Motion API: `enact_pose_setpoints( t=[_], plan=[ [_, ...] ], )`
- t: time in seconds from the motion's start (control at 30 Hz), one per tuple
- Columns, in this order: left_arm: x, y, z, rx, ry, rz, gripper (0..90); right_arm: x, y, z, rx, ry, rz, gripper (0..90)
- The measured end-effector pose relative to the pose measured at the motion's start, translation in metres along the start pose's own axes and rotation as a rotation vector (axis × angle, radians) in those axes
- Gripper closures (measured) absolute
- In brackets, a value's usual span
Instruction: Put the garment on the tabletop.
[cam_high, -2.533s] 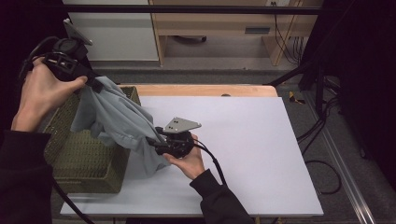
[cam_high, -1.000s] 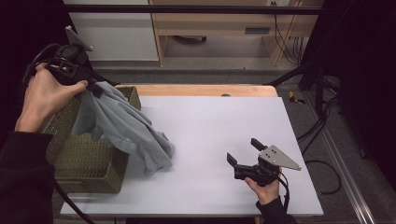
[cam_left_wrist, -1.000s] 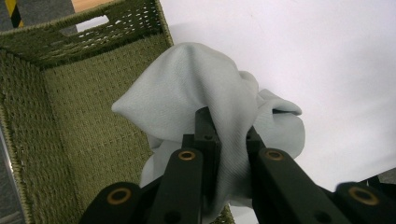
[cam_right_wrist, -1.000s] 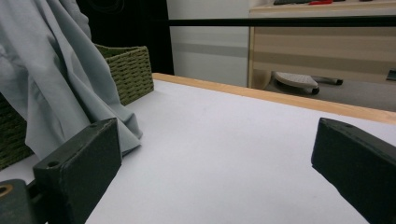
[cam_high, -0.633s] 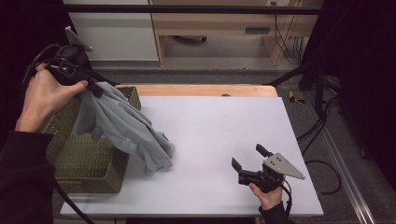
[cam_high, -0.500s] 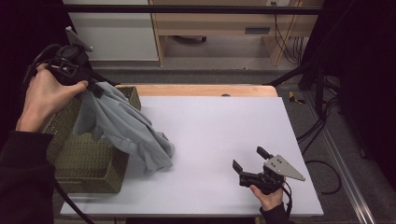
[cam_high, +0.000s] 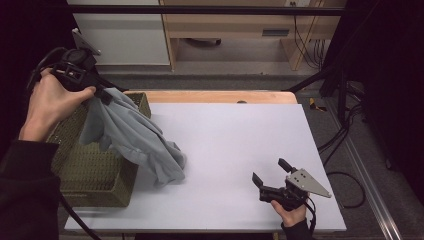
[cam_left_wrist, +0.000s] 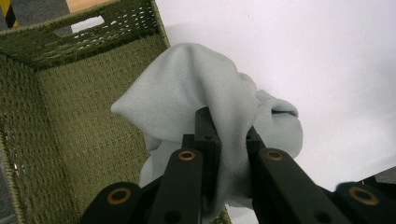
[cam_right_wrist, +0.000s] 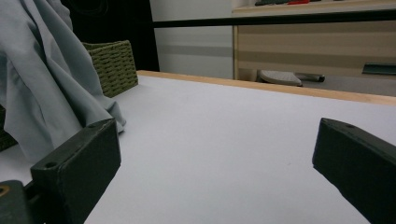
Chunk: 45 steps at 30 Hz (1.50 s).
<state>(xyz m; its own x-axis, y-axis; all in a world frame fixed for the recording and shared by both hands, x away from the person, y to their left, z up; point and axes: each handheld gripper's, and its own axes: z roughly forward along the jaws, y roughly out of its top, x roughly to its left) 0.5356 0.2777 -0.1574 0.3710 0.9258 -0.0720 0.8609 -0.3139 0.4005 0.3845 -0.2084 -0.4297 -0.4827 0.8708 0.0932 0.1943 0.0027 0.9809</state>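
A grey cloth (cam_high: 135, 137) hangs from my left gripper (cam_high: 100, 92), which is held up above the green woven basket (cam_high: 95, 170) at the table's left. The jaws are shut on a fold of the cloth (cam_left_wrist: 224, 140); its lower end drapes over the basket's rim and bunches on the white table top. In the right gripper view the cloth (cam_right_wrist: 42, 88) hangs at the far left. My right gripper (cam_high: 272, 172) sits low near the table's front right corner, open, with nothing between its jaws and only bare table (cam_right_wrist: 224, 154) ahead of it.
The white table (cam_high: 235, 135) has a wooden back edge. Behind it stand a white cabinet (cam_high: 125, 30) and a wooden shelf unit (cam_high: 235, 25). Cables (cam_high: 345, 135) and a metal rail lie on the floor to the right.
My right gripper let go of the cloth's lower end, drew back to the front right and sank a little toward the table. The left gripper stayed in place with the cloth.
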Motion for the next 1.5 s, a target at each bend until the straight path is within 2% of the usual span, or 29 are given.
enact_pose_setpoints(
  t=[0.33,0.47,0.63,0.67,0.73,0.8,0.87,0.9,1.0,1.03,1.13,1.17,1.2,1.27,1.37,1.4,1.5],
  plan=[
    [-0.007,0.002,-0.002,-0.012,-0.012,0.022,83.5,0.001,0.000,-0.001,-0.010,-0.004,0.003,1.2],
    [-0.016,0.005,-0.006,-0.025,-0.025,0.041,83.6,0.000,-0.001,-0.001,0.001,-0.002,-0.004,1.2],
    [-0.037,0.013,-0.011,-0.045,-0.039,0.088,83.7,-0.001,-0.001,0.000,0.004,0.004,-0.008,1.2],
    [-0.037,0.013,-0.011,-0.045,-0.039,0.088,83.7,0.000,-0.001,0.000,0.003,0.002,-0.001,1.2],
    [-0.051,0.017,-0.014,-0.071,-0.053,0.116,83.7,-0.001,-0.001,0.000,0.004,0.000,-0.004,1.2],
    [-0.054,0.018,-0.015,-0.072,-0.055,0.125,83.7,-0.001,-0.001,-0.001,0.003,0.000,-0.003,1.2],
    [-0.071,0.022,-0.019,-0.085,-0.063,0.161,83.7,-0.001,-0.001,-0.001,0.001,0.000,-0.002,1.2],
    [-0.071,0.022,-0.019,-0.085,-0.063,0.161,83.7,-0.001,-0.001,-0.001,0.001,0.000,-0.002,1.2],
    [-0.091,0.027,-0.026,-0.101,-0.068,0.205,83.7,-0.001,-0.001,-0.002,0.008,0.004,0.002,1.2],
    [-0.091,0.027,-0.026,-0.101,-0.068,0.205,83.7,-0.001,-0.001,-0.002,0.008,0.004,0.002,1.2],
    [-0.113,0.031,-0.032,-0.130,-0.089,0.240,83.7,-0.002,0.000,-0.002,0.005,0.004,-0.005,1.1],
    [-0.119,0.032,-0.034,-0.134,-0.091,0.249,83.7,-0.002,0.000,-0.002,0.006,0.000,-0.006,1.1],
    [-0.119,0.032,-0.034,-0.134,-0.091,0.249,83.7,-0.002,0.000,-0.002,0.006,0.000,-0.006,1.1],
    [-0.137,0.035,-0.037,-0.142,-0.099,0.286,83.7,-0.002,0.001,-0.003,0.001,0.000,-0.004,1.1],
    [-0.146,0.036,-0.037,-0.145,-0.106,0.313,83.8,-0.001,0.002,-0.004,0.004,0.001,0.009,1.1],
    [-0.157,0.037,-0.036,-0.150,-0.123,0.331,83.8,-0.001,0.002,-0.004,-0.004,0.001,0.005,1.1],
    [-0.170,0.039,-0.030,-0.147,-0.125,0.354,83.8,-0.001,0.002,-0.005,-0.006,0.006,0.012,1.1]
  ],
)
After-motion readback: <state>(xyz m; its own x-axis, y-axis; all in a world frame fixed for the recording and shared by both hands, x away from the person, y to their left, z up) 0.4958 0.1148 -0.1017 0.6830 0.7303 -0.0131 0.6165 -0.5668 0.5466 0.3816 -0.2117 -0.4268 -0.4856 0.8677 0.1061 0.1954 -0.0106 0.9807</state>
